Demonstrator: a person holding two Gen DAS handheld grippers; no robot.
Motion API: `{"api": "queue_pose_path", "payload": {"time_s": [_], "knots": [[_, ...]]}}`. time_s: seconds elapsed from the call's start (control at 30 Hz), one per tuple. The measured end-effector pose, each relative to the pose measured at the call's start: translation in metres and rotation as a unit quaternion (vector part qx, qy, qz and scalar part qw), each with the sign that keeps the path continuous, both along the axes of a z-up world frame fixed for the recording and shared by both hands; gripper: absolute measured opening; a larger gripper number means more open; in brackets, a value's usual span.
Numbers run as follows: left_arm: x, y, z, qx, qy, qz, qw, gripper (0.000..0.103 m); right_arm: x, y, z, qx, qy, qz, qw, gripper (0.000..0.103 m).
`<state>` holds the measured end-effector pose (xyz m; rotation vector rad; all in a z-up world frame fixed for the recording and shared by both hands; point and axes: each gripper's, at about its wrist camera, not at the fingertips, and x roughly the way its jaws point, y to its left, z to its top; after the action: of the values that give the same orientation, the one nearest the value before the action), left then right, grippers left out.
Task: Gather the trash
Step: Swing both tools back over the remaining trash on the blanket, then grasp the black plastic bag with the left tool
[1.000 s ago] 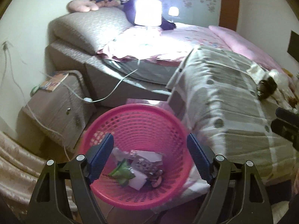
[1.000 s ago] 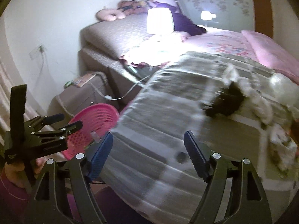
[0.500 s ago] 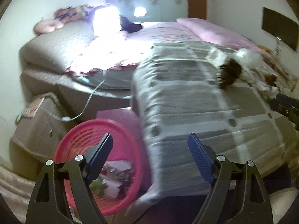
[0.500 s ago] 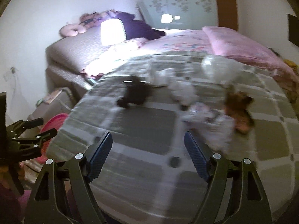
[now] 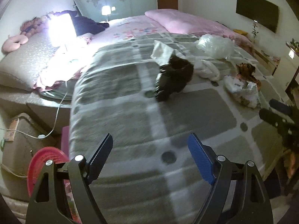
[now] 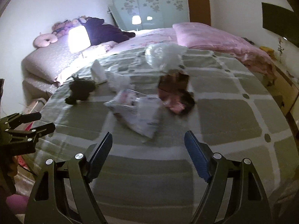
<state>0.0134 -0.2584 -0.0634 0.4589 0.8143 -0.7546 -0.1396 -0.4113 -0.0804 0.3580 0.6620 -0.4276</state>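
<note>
Trash lies on the grey checked blanket (image 6: 224, 112): a black crumpled bag (image 5: 173, 78) (image 6: 80, 91), a white printed wrapper (image 6: 138, 112) (image 5: 243, 91), a brown-pink wrapper (image 6: 175, 91) (image 5: 246, 71), a clear plastic bag (image 6: 164, 56) (image 5: 214, 44) and white tissues (image 5: 160, 52). The pink basket (image 5: 43, 164) stands on the floor at the bed's left side. My left gripper (image 5: 149, 149) is open and empty over the blanket's near edge. My right gripper (image 6: 148, 145) is open and empty, just short of the white wrapper.
A lit lamp (image 5: 61, 29) stands by the headboard. A nightstand (image 5: 20, 130) with a white cable sits left of the bed. A pink quilt (image 6: 214, 37) covers the far side. A dark screen (image 5: 256, 11) hangs on the right wall.
Both grippers have swung right, away from the pink basket and over the bed. The trash on the blanket has come into closer view. Both stay open and empty.
</note>
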Motion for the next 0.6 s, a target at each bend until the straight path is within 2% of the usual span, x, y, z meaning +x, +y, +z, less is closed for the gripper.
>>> {"api": "queue_pose_path", "payload": {"time_s": [0.3, 0.43, 0.6], "knots": [[0.016, -0.051, 0.013, -0.014, -0.013, -0.010, 0.9998, 0.079, -0.005, -0.009, -0.011, 0.018, -0.005, -0.003, 1.000, 0.077], [0.026, -0.070, 0.008, 0.001, -0.024, -0.006, 0.9997, 0.079, -0.007, -0.010, -0.010, 0.024, -0.009, -0.002, 1.000, 0.077], [0.038, -0.079, 0.003, 0.000, -0.026, 0.005, 0.9997, 0.077, -0.007, -0.009, -0.011, 0.017, -0.010, 0.000, 1.000, 0.077]]}}
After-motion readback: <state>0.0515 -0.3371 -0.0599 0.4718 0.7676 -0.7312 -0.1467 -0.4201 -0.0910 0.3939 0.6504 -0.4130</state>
